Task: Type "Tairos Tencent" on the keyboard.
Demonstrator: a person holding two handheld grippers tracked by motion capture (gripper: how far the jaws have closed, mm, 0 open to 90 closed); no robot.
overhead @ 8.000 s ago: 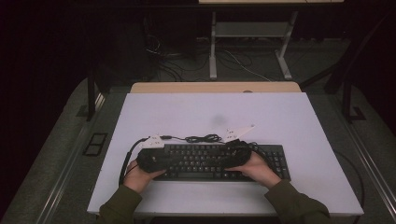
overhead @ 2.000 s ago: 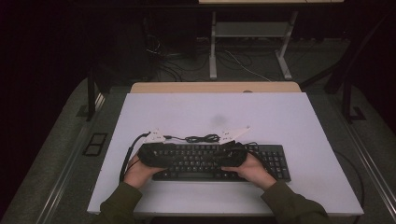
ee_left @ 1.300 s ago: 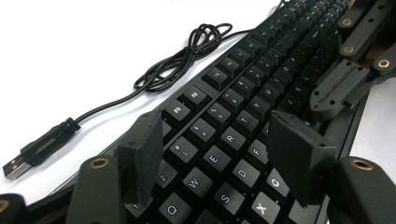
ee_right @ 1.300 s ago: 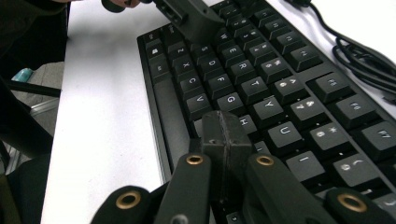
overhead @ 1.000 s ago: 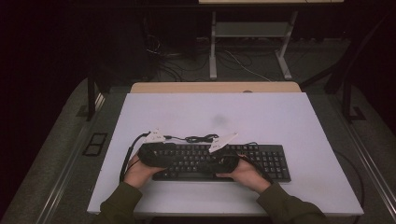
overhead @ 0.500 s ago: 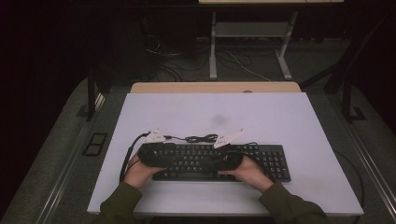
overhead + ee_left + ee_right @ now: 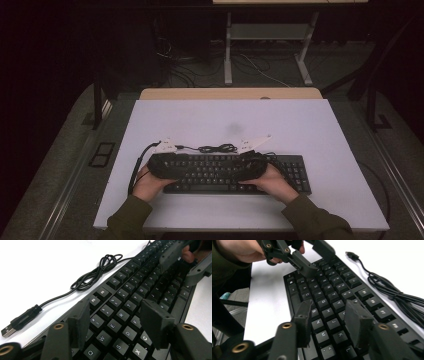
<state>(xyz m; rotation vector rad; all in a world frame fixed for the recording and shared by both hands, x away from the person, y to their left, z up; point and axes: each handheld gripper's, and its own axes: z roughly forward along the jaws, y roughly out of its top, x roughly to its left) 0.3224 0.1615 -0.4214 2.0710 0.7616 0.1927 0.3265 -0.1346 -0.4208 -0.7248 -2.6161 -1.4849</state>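
Keyboard (image 7: 235, 172) typing underway: left gripper (image 7: 117, 322) and right gripper (image 7: 328, 317) hover parted, empty, both jaws just shifting; next, clench to press key.

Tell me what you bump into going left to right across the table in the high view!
Left tongs → bundled black cable → right tongs → number-pad end of the flat black plastic keyboard.

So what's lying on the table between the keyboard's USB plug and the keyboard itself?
Only the keyboard's own black cable, bundled in a loose coil on the white table, runs from the USB plug toward the keyboard; the left gripper view shows this best.
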